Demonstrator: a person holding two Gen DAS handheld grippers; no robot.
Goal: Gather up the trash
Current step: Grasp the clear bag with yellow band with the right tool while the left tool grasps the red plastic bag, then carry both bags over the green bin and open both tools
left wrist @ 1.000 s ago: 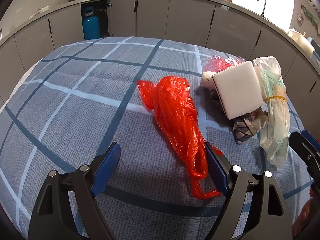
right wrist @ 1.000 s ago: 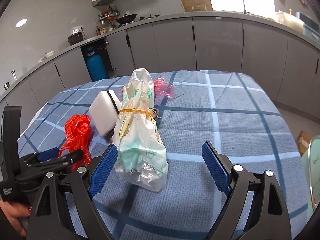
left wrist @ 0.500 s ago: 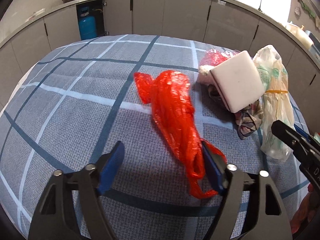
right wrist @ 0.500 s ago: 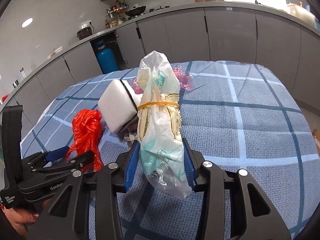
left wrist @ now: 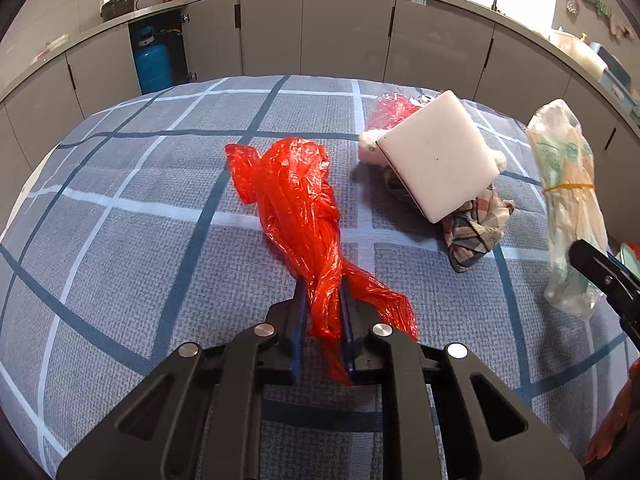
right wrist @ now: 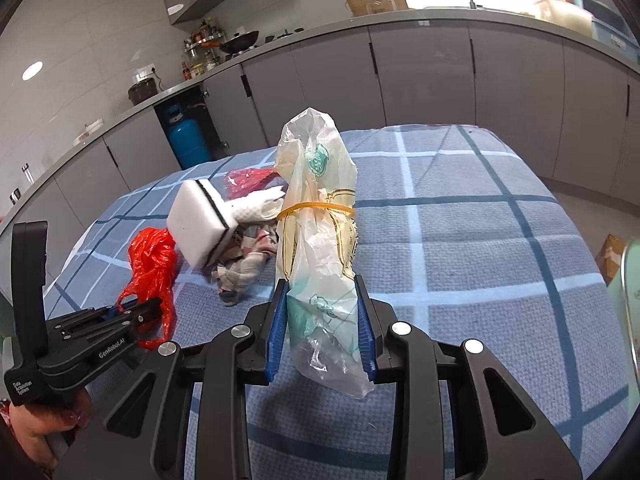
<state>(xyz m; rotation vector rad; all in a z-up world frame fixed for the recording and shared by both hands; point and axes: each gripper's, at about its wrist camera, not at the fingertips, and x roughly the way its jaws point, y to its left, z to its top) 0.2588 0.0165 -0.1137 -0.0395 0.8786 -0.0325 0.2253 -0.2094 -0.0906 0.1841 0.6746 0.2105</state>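
Nearest to me, my left gripper has its blue ribbed pads pinched tight on the twisted tail of the red plastic bag, a thin, crinkled, glossy film that fans out toward the middle of the table. In the right wrist view the black body of that gripper reads "GenRobot.AI" along one arm and "Data Acquisition System" on the grip, where my hand wraps it.

My right gripper is clamped on the lower part of the clear plastic bag bundle, a tall, wrinkled roll of translucent film printed with green round emblems and tan lettering I cannot read, cinched at the waist by a yellow rubber band. It stands upright in the jaws, above the table's near right part.

The table wears a woven grey-blue cloth crossed by dark blue and white stripes.

Further in, toward the far right corner, a white foam block with a thin black layer along one side leans tilted on a crumpled plaid rag. Touching its far side are a fuzzy white wad and a scrap of pinkish-red clear wrapper.

Beyond the table, flat grey cabinet doors curve round under the worktop, with a blue gas cylinder in an open bay.
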